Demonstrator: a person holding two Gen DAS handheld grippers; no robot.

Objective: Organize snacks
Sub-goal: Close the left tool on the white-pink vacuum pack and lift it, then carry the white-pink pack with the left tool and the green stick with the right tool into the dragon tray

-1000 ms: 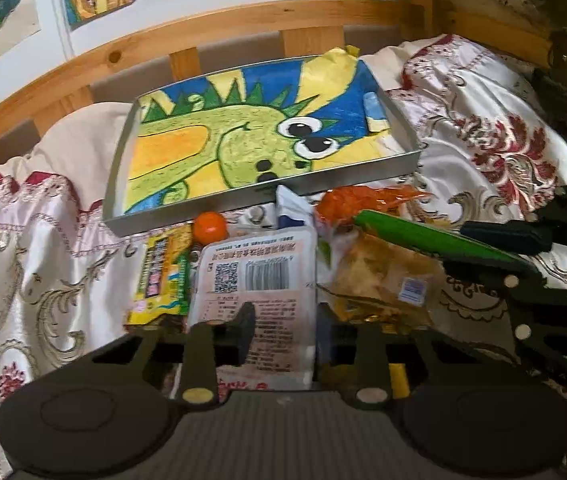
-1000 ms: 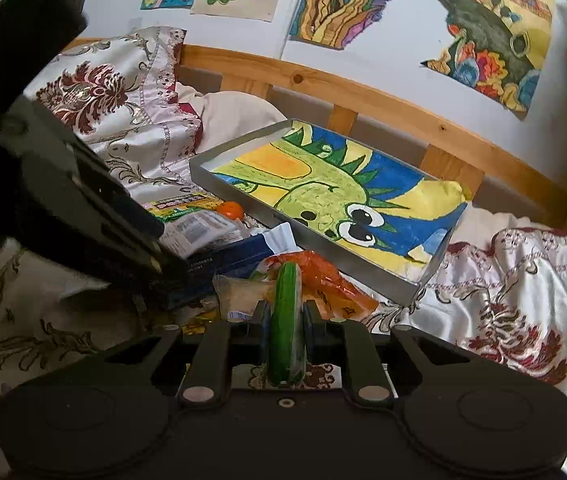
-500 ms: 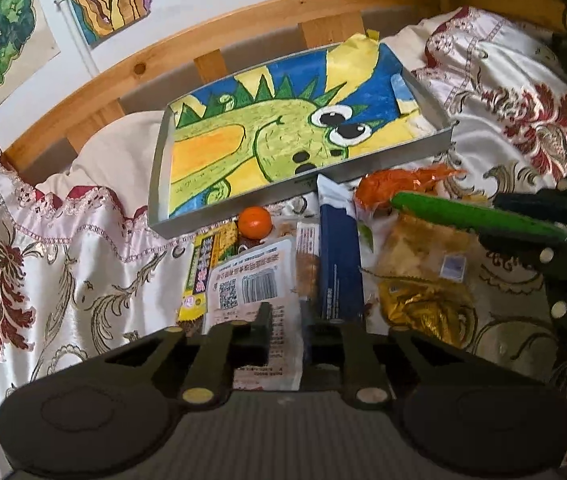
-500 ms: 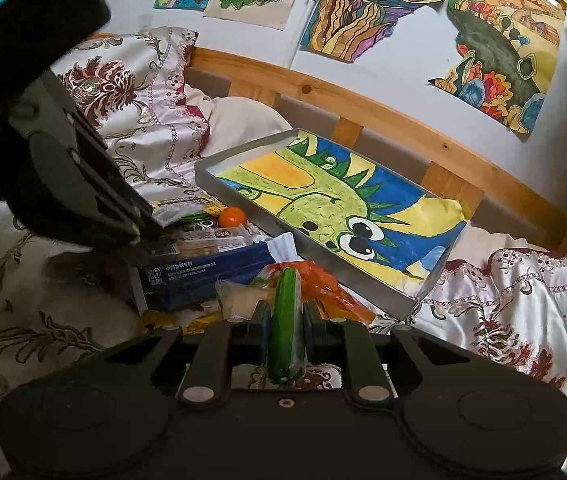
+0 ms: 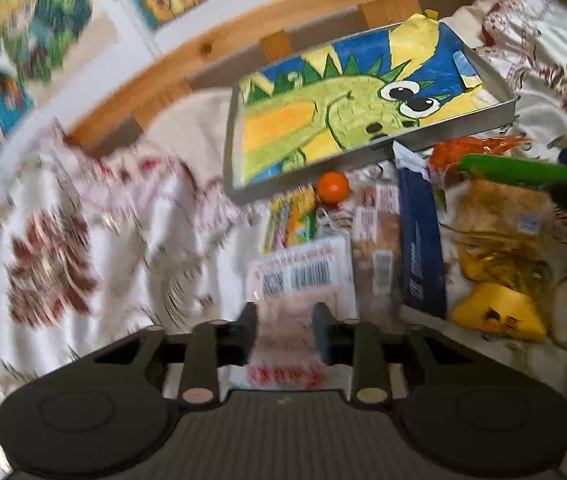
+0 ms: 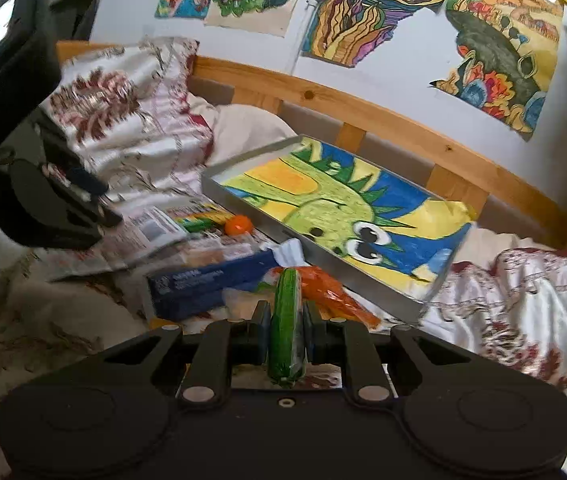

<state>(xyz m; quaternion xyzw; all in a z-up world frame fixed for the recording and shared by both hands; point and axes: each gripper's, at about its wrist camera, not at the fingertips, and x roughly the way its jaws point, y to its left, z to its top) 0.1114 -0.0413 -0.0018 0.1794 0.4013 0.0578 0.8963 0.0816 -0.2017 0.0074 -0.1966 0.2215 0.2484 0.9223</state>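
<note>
1. My left gripper (image 5: 285, 330) points down at the snacks on the bed; its jaws have just been opening and stand apart, with the white barcode packet (image 5: 301, 276) lying between them, not pinched as far as I can see.
2. My right gripper (image 6: 286, 330) tilts gently down and is clamped on a green packet (image 6: 286, 320) that stands on edge between its pads.
3. The metal tray (image 5: 479, 122) rests on the bedspread (image 5: 83, 240) near the wooden headboard (image 6: 363, 108). It holds only a dragon drawing (image 5: 343, 116) lining its bottom.
4. The snacks lie in a heap just in front of the tray: an orange ball (image 5: 333, 187), a blue box (image 5: 421, 256), an orange bag (image 6: 331, 292), a yellow packet (image 5: 497, 318) and a striped yellow packet (image 5: 289, 222).
5. Motion blur hides the finer print.
</note>
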